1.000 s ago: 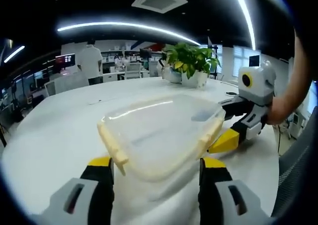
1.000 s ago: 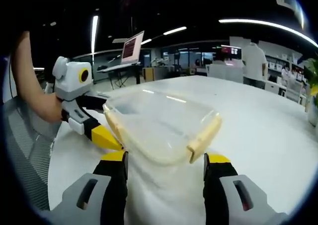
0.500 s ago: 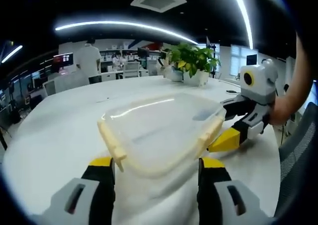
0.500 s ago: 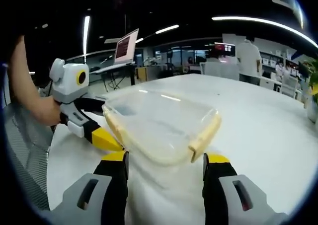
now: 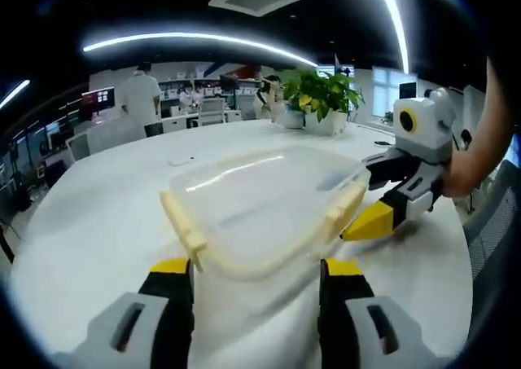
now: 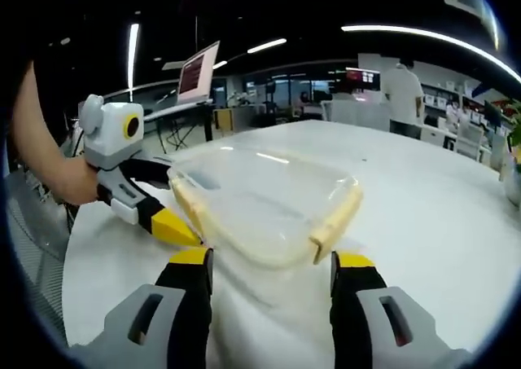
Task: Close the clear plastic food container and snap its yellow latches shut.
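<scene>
Here, at the bottom of the left gripper view, our left gripper (image 5: 254, 283) has its jaws wide and empty, just short of the clear container (image 5: 260, 210) at centre frame on the white desk (image 5: 89, 222). Our right gripper (image 6: 267, 275) likewise stands wide at the bottom of its view. The lid appears seated; the yellow latches (image 5: 183, 230) look unsnapped. We judge each latch should be pressed squarely downward while the opposite side is steadied. Beyond, upper right, stands a potted plant (image 5: 317, 100).

white table (image 5: 89, 214), clear container (image 5: 260, 206), potted plant (image 5: 321, 100)
</scene>
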{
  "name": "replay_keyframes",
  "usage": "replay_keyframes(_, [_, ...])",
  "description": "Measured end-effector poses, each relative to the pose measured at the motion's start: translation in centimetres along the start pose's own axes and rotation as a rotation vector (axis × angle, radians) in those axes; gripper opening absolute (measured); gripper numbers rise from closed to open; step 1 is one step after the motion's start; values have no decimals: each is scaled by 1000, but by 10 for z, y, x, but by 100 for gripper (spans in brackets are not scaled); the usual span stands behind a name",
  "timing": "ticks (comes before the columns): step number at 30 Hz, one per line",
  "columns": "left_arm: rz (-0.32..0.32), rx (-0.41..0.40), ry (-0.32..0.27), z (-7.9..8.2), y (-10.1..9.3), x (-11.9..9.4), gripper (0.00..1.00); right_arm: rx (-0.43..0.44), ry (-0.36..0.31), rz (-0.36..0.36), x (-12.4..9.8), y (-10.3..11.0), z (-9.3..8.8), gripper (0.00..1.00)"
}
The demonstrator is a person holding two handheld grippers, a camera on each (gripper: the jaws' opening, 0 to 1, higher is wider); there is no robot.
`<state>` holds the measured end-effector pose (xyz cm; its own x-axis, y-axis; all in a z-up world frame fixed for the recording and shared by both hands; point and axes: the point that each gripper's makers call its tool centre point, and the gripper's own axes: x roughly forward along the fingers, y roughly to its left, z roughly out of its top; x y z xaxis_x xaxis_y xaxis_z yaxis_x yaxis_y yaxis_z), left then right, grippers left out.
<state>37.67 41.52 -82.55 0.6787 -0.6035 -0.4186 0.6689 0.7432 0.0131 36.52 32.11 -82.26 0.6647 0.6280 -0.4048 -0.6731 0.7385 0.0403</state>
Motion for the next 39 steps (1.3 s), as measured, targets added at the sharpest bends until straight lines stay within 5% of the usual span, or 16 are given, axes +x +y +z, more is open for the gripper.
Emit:
replay_keyframes(22, [-10, -34, 30, -4, 10, 6, 52, 13, 26, -5, 7, -6, 2, 57])
replay_keyframes(25, [-2, -32, 27, -3, 9, 5, 59, 35, -4, -5, 7, -4, 8, 67])
replay_keyframes(30, [58, -120, -31, 3, 16, 5, 99, 98, -60, -20, 8, -7, 15, 98])
replay_keyframes(39, [53, -139, -27, -2, 13, -11, 99, 116, -48, -1, 0, -2, 10, 99])
